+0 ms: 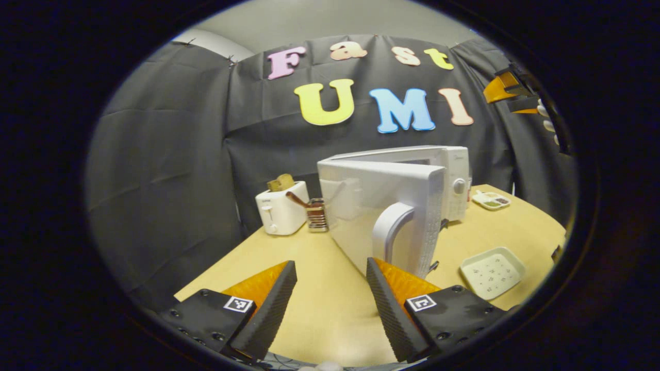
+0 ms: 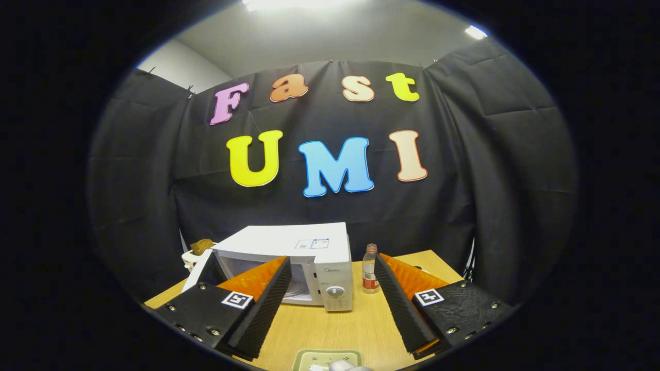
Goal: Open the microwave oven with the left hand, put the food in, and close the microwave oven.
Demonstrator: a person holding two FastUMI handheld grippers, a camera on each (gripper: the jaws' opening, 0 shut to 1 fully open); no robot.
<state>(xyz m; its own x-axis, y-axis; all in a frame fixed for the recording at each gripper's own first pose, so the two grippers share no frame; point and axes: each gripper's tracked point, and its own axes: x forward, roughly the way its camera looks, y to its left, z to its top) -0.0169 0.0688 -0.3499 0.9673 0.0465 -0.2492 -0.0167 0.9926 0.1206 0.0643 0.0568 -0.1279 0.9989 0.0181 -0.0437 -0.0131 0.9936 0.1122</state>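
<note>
On table [image 1: 319, 293], one open microwave [image 1: 381, 206], one toaster [image 1: 281, 211], two trays [image 1: 492, 272].

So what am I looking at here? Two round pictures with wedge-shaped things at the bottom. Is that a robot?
No robot: a person holds a two-finger gripper in each hand, and a fisheye camera rides on each. The wedges are the fingers. The left gripper view looks past the left gripper, open and empty, at the microwave with its door swung open on the wooden table. Beside it stand a toaster with bread in it, an empty-looking white tray and a compartment dish. The right gripper view looks past the right gripper, also open and empty, at the same microwave, a small bottle and a tray just below.
</note>
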